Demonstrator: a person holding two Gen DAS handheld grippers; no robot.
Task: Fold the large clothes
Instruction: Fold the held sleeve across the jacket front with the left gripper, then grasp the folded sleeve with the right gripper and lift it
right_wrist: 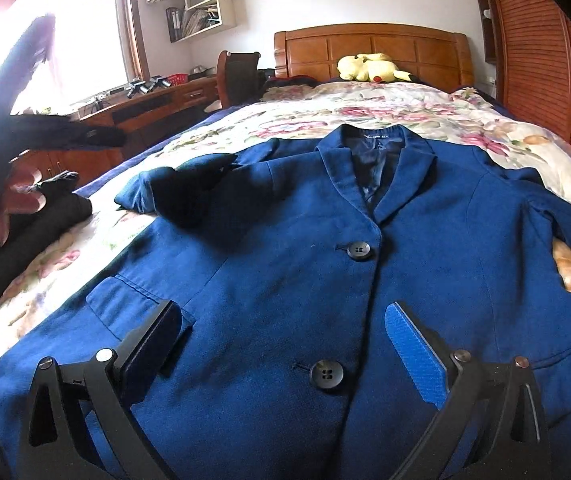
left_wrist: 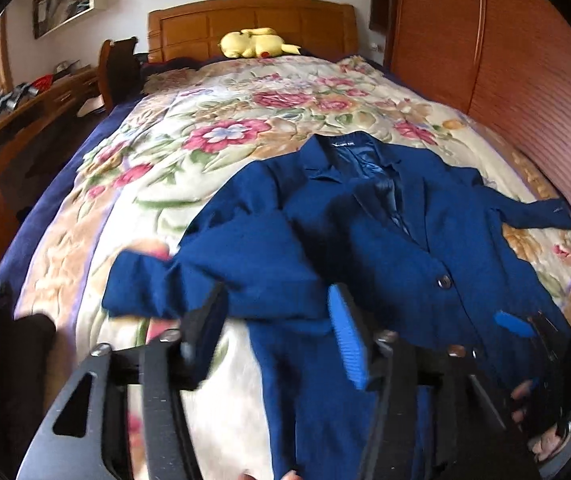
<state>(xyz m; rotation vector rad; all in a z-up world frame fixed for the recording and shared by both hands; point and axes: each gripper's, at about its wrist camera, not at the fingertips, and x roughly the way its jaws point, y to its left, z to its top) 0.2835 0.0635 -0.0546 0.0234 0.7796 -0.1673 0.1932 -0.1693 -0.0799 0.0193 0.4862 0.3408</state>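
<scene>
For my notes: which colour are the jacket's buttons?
Black, on the navy blue jacket; buttons show best in the right wrist view.

Both looking from the foot of the bed (left_wrist: 213,128) toward the headboard (right_wrist: 369,50). Left wrist view: higher, angled from the jacket's (left_wrist: 365,232) left, blurred. Right wrist view: low and close over the jacket (right_wrist: 293,288) front. Shared: jacket, bed, headboard, plush (left_wrist: 257,43).
</scene>
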